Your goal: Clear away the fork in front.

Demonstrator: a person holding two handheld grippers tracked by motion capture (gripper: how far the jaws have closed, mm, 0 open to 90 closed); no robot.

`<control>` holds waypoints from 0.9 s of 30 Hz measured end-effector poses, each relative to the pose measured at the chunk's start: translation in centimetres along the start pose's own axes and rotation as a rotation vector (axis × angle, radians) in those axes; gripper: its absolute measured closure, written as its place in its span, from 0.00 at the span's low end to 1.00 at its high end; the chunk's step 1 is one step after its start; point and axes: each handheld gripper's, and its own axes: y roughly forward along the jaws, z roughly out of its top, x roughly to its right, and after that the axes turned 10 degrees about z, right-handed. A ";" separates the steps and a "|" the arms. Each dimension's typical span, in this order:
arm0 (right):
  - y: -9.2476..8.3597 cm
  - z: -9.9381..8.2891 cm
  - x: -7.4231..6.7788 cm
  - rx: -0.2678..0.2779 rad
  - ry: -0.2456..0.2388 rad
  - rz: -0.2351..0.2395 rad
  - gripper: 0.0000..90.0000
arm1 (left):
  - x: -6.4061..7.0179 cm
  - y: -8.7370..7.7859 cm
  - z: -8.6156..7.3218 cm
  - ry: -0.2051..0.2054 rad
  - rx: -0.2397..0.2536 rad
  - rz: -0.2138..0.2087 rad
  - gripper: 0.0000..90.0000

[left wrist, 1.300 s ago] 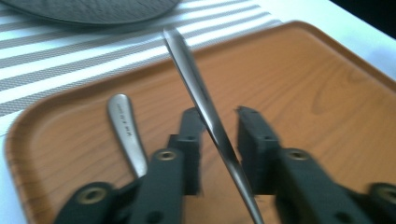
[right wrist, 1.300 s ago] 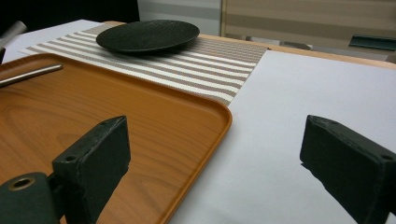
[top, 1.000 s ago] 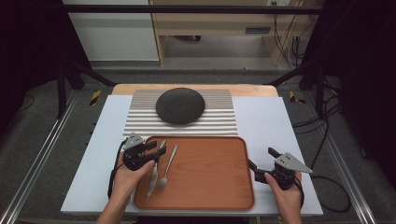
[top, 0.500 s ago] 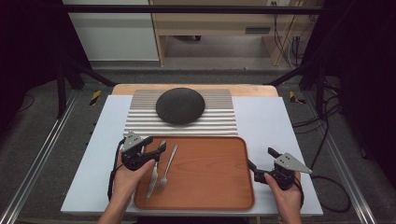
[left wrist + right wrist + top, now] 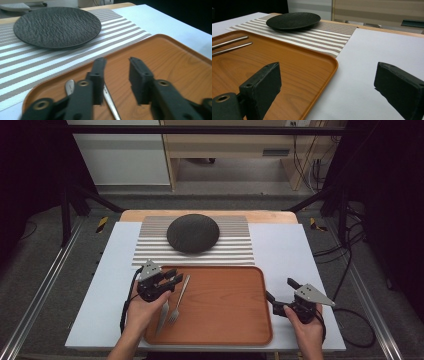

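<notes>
A fork and a knife lie side by side at the left end of the orange-brown tray. My left gripper hovers over their handle ends. In the left gripper view its jaws have just been closing, with a narrow gap and nothing between the pads. One steel handle runs under the left jaw. At the tray's right edge my right gripper rests wide open, one jaw over the tray and one over the white table, holding nothing.
A black textured plate sits on a striped placemat behind the tray. The white tabletop extends to both sides. Metal rails and cables run along the floor around the table.
The left gripper's jaws have drawn closer together over the cutlery handles. The fork, the knife and the right gripper stay where they were.
</notes>
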 end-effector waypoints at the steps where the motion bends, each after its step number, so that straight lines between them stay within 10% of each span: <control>1: 0.0 0.0 0.0 0.000 0.000 0.000 0.08 | 0.0 0.1 0.0 -0.004 -0.007 0.000 0.78; 13: 0.1 0.1 -0.2 0.004 -0.005 0.007 0.08 | -0.7 0.7 1.4 0.048 -0.011 0.030 0.92; 20: 0.3 0.3 -0.6 0.005 -0.013 0.015 0.08 | -2.1 2.9 3.4 0.155 -0.031 0.099 0.85; 27: 0.4 0.4 -0.9 0.006 -0.023 0.024 0.08 | -3.1 5.4 5.1 0.349 -0.004 0.169 0.71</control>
